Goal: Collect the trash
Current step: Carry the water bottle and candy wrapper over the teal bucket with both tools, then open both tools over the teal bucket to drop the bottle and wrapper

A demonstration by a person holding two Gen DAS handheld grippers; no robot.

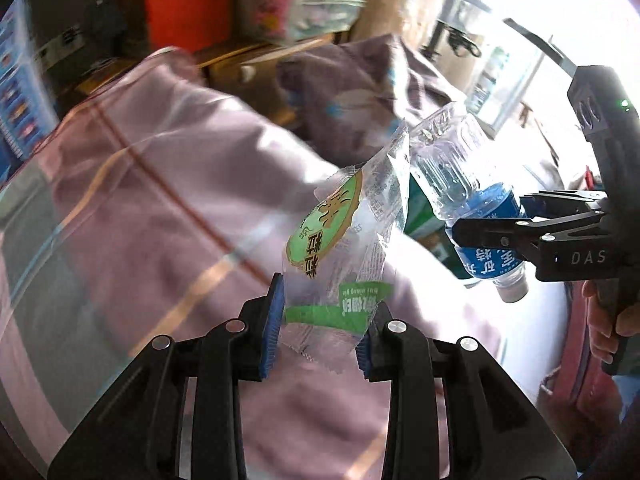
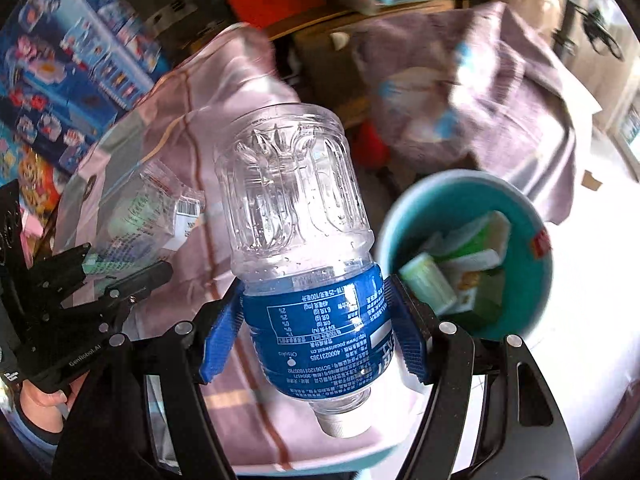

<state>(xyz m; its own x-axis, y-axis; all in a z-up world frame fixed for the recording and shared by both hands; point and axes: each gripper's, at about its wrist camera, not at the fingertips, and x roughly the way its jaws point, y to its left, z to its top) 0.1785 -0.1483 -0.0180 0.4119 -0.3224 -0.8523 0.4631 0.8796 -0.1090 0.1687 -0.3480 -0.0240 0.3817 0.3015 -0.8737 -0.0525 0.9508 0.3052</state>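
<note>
My left gripper (image 1: pixel 320 326) is shut on a clear plastic wrapper (image 1: pixel 344 240) with green print, held up above a pink checked blanket (image 1: pixel 160 184). To its right, my right gripper (image 1: pixel 486 236) grips an empty clear bottle (image 1: pixel 452 168) by its blue label. In the right wrist view the right gripper (image 2: pixel 316 326) clamps that bottle (image 2: pixel 296 216) cap-down at the label. The left gripper (image 2: pixel 120 280) and wrapper (image 2: pixel 148 208) appear at the left. A teal bin (image 2: pixel 540 280) holding green cartons stands at the right.
The pink blanket (image 2: pixel 224 400) lies over a bed. Colourful boxes (image 2: pixel 76 64) sit at the upper left, and a crumpled purple cloth (image 2: pixel 500 92) and cardboard boxes lie behind. A person's hand (image 1: pixel 600 320) holds the right gripper's handle. White floor surrounds the bin.
</note>
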